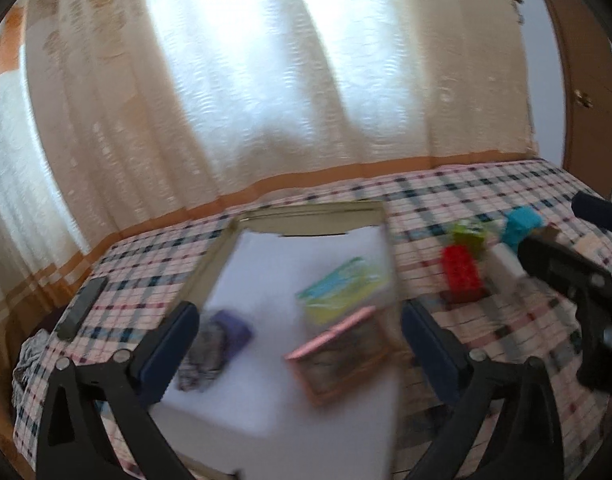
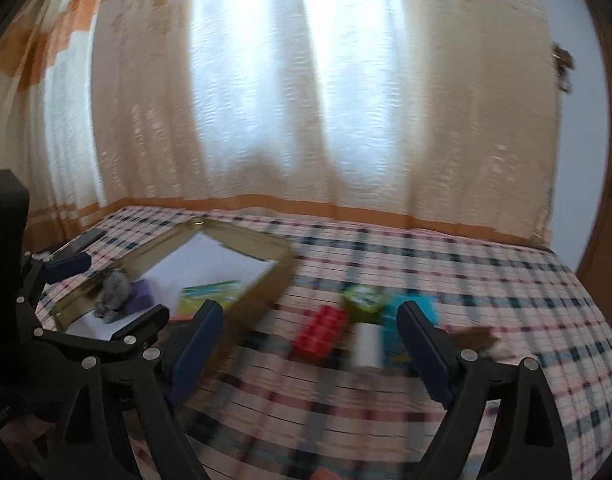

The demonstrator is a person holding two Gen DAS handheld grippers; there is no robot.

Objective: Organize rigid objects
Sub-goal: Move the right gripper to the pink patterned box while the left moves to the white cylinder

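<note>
Beside a curtained window, on the checked table [image 2: 446,264], the red block [image 2: 320,330] is lying just right of the tray [image 2: 242,236]. We are hovering between picks, both grippers [image 1: 300,352] [image 2: 310,344] spread and empty; next we are judging a reach for it.

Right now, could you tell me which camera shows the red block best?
The right wrist view: the red block lies near centre, between the open right claw's fingers. The left wrist view shows it off to the right, equally blurred.
</note>
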